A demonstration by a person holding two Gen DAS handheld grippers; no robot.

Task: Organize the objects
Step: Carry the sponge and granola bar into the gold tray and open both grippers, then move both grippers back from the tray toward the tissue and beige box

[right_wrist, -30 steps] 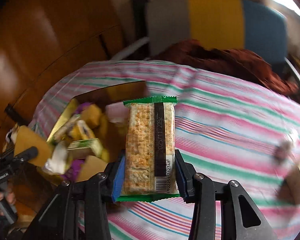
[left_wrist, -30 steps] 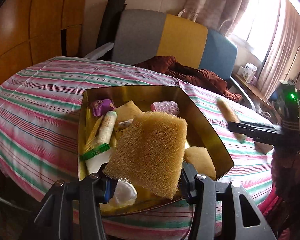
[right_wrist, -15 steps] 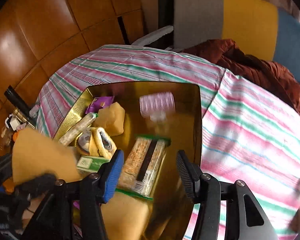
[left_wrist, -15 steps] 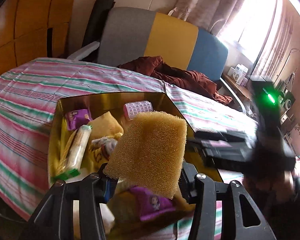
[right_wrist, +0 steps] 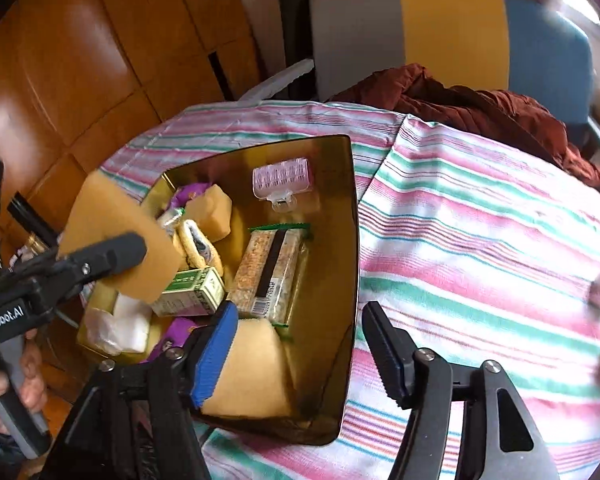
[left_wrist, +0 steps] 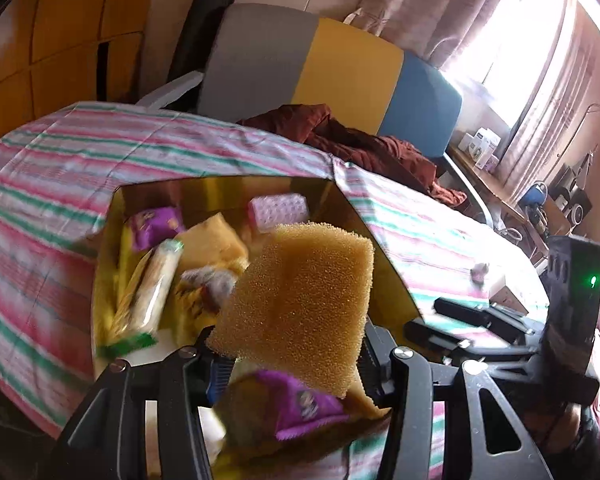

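Left gripper [left_wrist: 292, 356], fingers pinching the sponge [left_wrist: 300, 308], holds it above the gold box's [right_wrist: 340, 240] near-left corner; right gripper [right_wrist: 296, 356], fingers opening and empty, stands over the cracker packet [right_wrist: 270, 272] inside.

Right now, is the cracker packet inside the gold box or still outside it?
Inside. The cracker packet lies flat in the gold box, beside a green carton; the opening right tongs hold nothing.

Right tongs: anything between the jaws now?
Nothing. The right tongs are opening, empty, above the gold box; the cracker pack lies inside, per the right wrist view.
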